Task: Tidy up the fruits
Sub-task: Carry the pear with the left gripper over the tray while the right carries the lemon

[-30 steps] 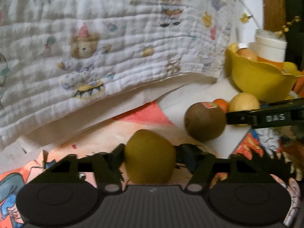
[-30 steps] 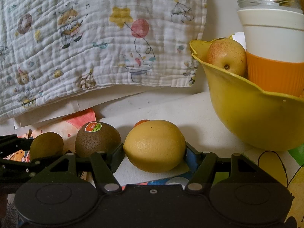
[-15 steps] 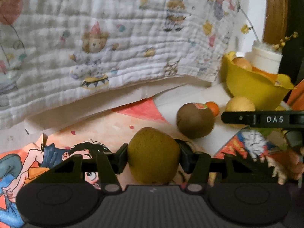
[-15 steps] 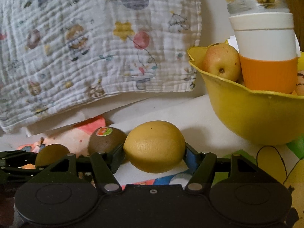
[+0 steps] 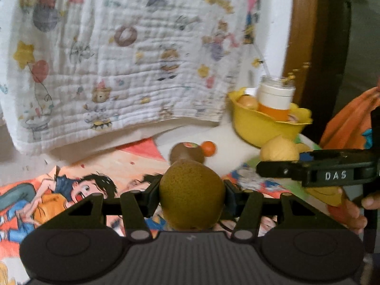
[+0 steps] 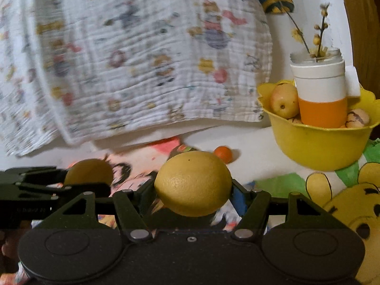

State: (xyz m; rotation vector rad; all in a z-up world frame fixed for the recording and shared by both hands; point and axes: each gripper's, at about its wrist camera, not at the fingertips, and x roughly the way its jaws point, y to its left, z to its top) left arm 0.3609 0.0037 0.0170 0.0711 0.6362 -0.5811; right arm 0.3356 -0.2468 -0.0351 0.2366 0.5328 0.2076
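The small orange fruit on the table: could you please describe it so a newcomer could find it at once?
Start at the yellow bowl at the right. On the white sheet to its left lies the small orange fruit, beside a brown kiwi. It is the smallest fruit, and the only bright orange one.

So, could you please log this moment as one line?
left gripper: shut on green-brown fruit | right gripper: shut on lemon | yellow bowl: ahead
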